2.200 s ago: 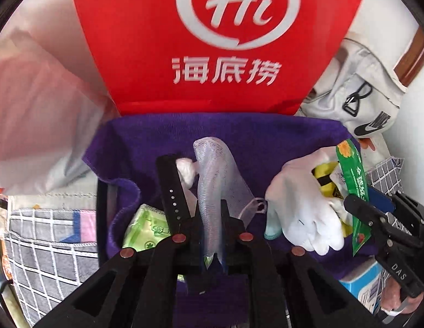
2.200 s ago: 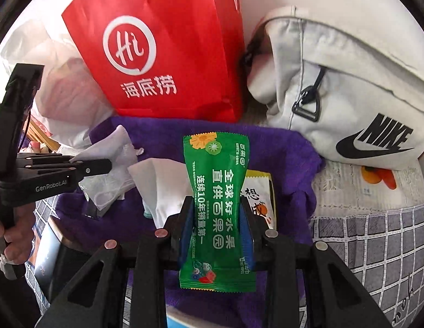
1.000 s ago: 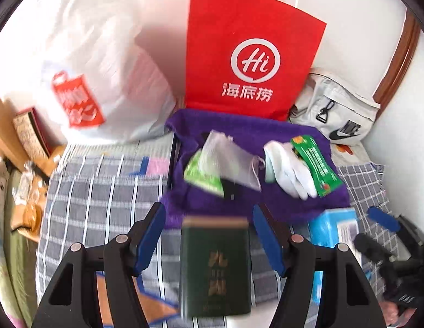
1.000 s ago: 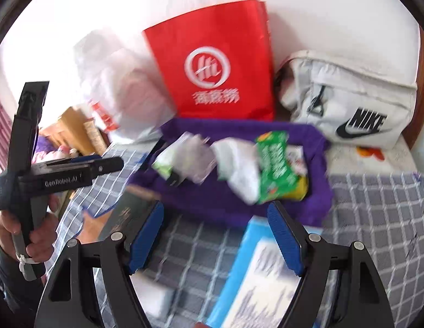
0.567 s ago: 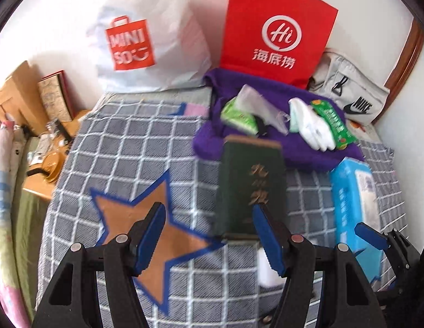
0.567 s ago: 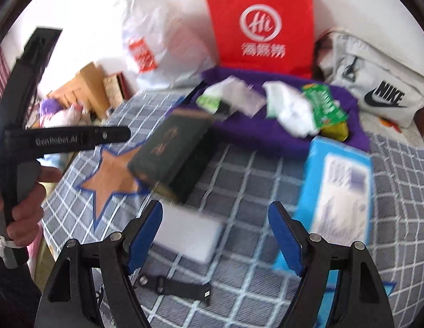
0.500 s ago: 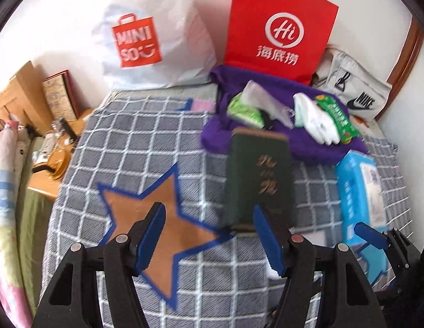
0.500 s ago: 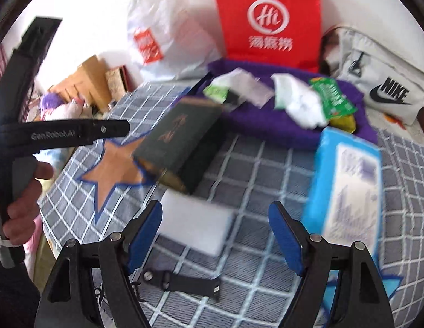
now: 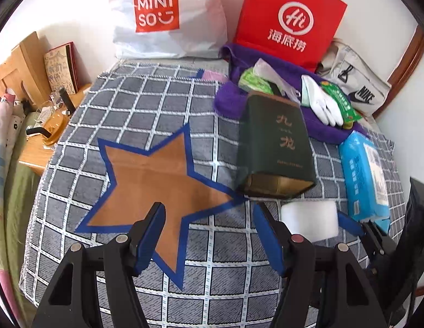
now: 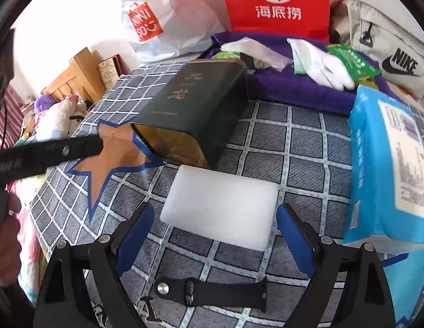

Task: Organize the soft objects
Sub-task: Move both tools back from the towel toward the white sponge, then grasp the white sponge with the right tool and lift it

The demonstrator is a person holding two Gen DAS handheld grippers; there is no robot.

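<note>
On the purple towel (image 9: 316,125) at the back lie a mesh pouch (image 9: 269,73), white gloves (image 9: 321,104) and a green snack packet (image 9: 339,101). My left gripper (image 9: 209,232) hangs open over the brown star on the checked blanket (image 9: 146,104), with nothing between its fingers. My right gripper (image 10: 214,232) points down at a white foam block (image 10: 220,205). Its jaws are opening, and the block's near edge lies between the blue pads (image 10: 135,232) without touching them. A black watch strap (image 10: 212,292) lies under that gripper.
A dark green box (image 10: 195,109) lies on its side just behind the foam block. A blue tissue pack (image 10: 389,164) is at the right. Red paper bag (image 9: 291,19), white MINISO bag (image 9: 162,16) and grey Nike bag (image 9: 354,82) line the wall. A wooden bedside table (image 9: 34,147) stands left.
Both grippers let go of the mesh pouch and the green packet, pulled back from the towel and sank toward the blanket. The right one closed in on the foam block and spread wider.
</note>
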